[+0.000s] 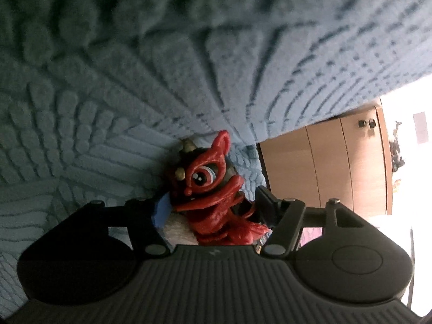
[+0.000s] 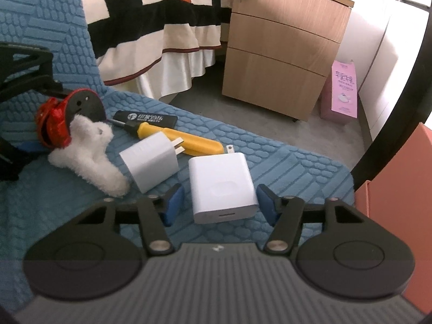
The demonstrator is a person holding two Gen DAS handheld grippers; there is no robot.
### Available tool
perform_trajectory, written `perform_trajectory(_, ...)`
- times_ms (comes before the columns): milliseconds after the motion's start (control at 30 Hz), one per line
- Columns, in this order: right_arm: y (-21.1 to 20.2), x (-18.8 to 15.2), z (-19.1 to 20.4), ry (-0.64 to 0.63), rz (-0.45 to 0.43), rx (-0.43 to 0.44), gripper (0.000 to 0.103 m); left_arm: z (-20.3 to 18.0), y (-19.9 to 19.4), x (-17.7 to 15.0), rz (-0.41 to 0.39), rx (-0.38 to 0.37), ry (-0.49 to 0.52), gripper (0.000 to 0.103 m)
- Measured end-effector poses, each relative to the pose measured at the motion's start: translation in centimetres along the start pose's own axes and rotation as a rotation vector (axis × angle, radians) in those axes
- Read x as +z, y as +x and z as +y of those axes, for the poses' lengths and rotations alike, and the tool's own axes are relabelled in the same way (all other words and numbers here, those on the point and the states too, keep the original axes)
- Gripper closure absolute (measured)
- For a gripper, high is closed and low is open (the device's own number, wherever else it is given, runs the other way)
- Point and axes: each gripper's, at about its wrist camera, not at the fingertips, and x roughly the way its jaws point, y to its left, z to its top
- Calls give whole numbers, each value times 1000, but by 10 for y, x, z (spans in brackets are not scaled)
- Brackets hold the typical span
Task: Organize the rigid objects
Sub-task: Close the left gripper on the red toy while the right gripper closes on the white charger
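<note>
one large white charger [image 2: 222, 186] lies between the spread fingers of the right gripper [image 2: 220, 205], long axis running ahead; left gripper [image 1: 213, 205] clamps the red figurine [image 1: 213, 186].

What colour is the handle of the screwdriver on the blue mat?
Yellow; the screwdriver shows best in the right wrist view.

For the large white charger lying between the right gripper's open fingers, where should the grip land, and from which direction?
Grip the large white charger across its two long side faces, coming straight along its length from the port end. It lies flat on the blue mat, sides parallel, prongs pointing away, and the right gripper already straddles it, open.
</note>
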Motion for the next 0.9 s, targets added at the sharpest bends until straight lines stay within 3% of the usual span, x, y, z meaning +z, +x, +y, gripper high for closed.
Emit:
perform_trajectory(433,-17,-5,4,-44,12,-33,47,-7,-28,-14,-12,-22,247,36)
perform_trajectory(600,-29,-6,5,-43,-6,-28,47,-4,-38,-17,21,-48,287,36)
perform_trajectory(900,-43,-13,5,-30,0,-17,48,-20,-62,-39,-23,-43,478,36)
